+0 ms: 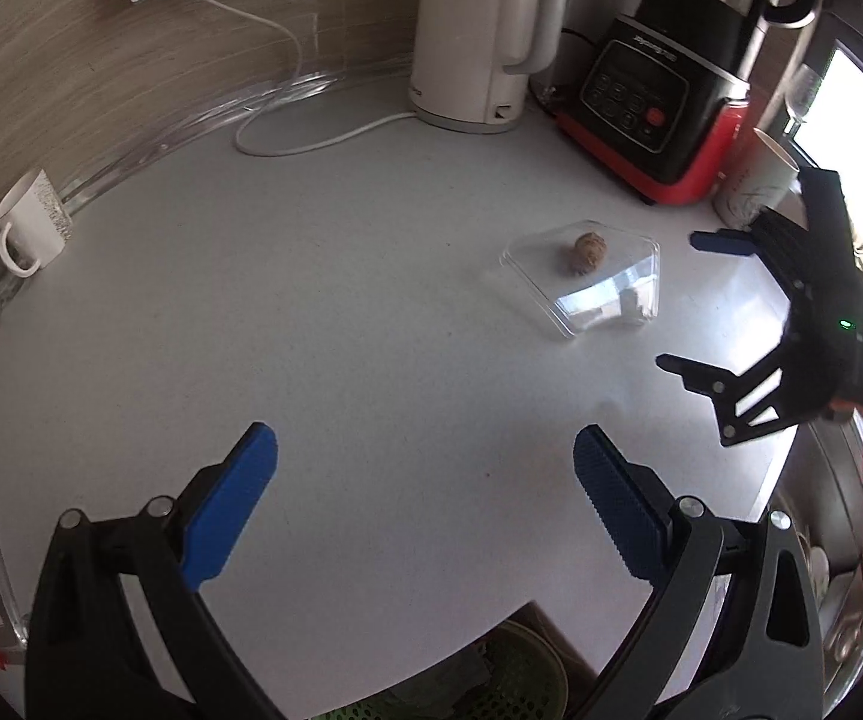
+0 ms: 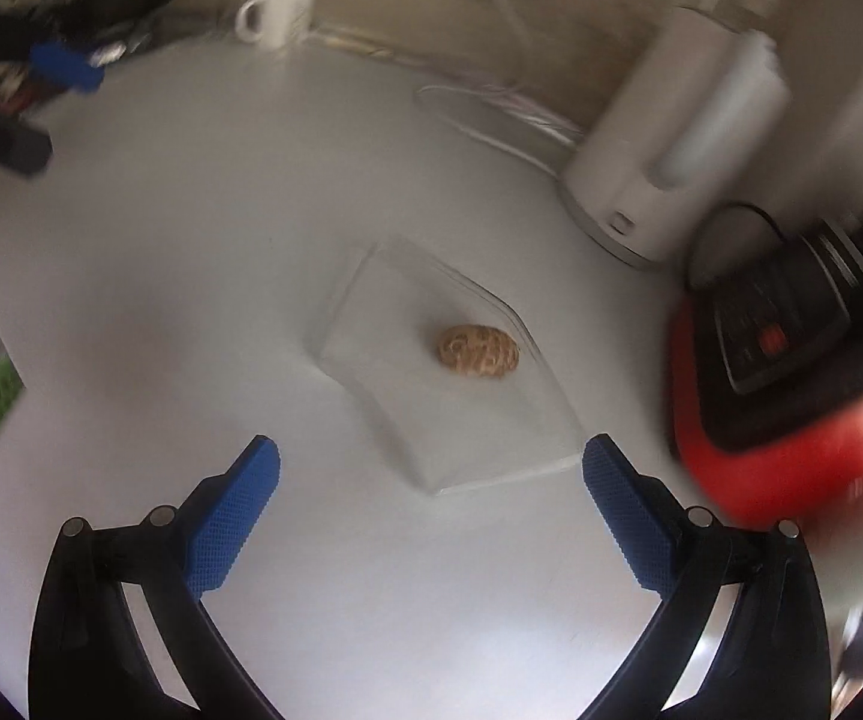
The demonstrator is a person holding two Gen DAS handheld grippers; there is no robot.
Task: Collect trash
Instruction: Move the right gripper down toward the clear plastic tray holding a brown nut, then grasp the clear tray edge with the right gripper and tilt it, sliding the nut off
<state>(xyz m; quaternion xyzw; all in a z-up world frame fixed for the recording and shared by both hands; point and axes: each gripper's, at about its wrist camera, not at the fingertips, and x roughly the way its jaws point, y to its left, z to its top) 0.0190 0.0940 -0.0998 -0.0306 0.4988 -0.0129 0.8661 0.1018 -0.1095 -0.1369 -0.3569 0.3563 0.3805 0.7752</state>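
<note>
Right gripper (image 2: 431, 480): spread wide, empty
Clear plastic tray (image 2: 431, 360): flat, angular, ahead between right fingers, on white counter (image 2: 191, 240)
Brown lump (image 2: 478, 351): oval, wrinkled, perhaps a walnut, on tray
Left gripper (image 1: 425, 474): wide apart, empty, tray well ahead to its right

Right gripper (image 2: 431, 468) jaws wide apart over white counter (image 2: 191, 240) — clear plastic tray (image 2: 383, 420) just beyond its tips, brown walnut-like lump (image 2: 478, 351) on it. Kettle (image 2: 665, 162) far right.

A pale grey countertop (image 1: 371, 276) is backed by a wood-grain wall (image 1: 71, 60); bright daylight is admitted through a window (image 1: 857, 114) at the right.
</note>
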